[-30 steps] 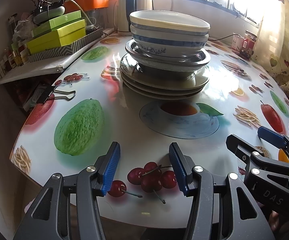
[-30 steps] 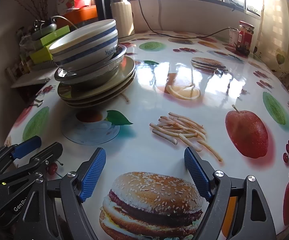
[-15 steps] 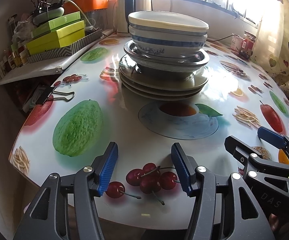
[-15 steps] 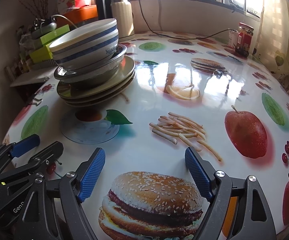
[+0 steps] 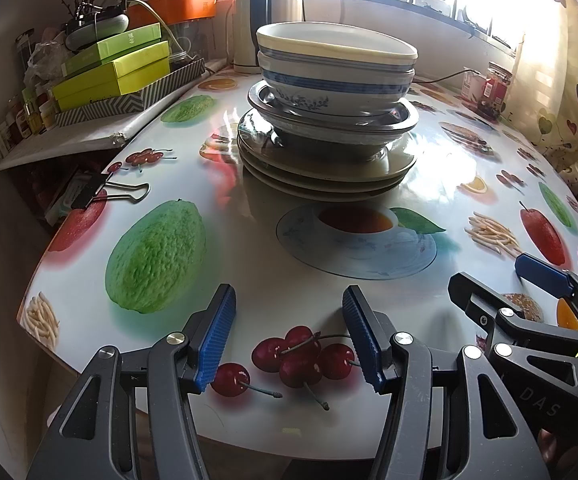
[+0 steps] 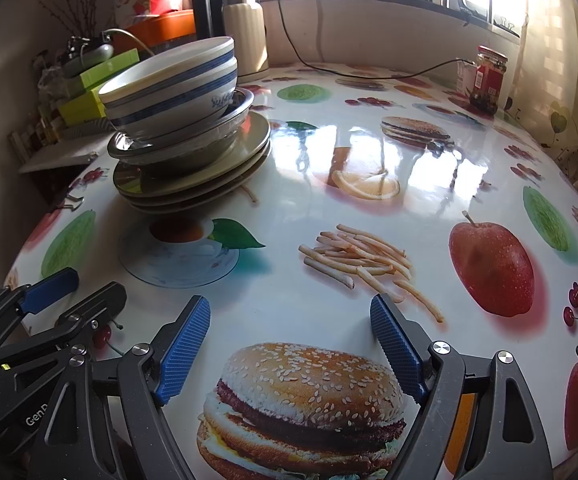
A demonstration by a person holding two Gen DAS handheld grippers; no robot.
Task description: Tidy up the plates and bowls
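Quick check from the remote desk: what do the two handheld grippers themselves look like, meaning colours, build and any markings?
Both match: the left gripper and right gripper have dark grey plastic clamp-style arms with triangular cut-outs, silver rivets at the pivots, and blue ribbed pads on the finger faces. Seen from the side, the right one's body reads "DAS", the left one's "Gen", partly cut off. No cables or sleeves are visible.

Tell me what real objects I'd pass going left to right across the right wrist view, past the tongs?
Left tongs → green boxes → stack of plates and bowls → cream thermos → red-labelled jar → patterned curtain. The right tongs sit open in the foreground.
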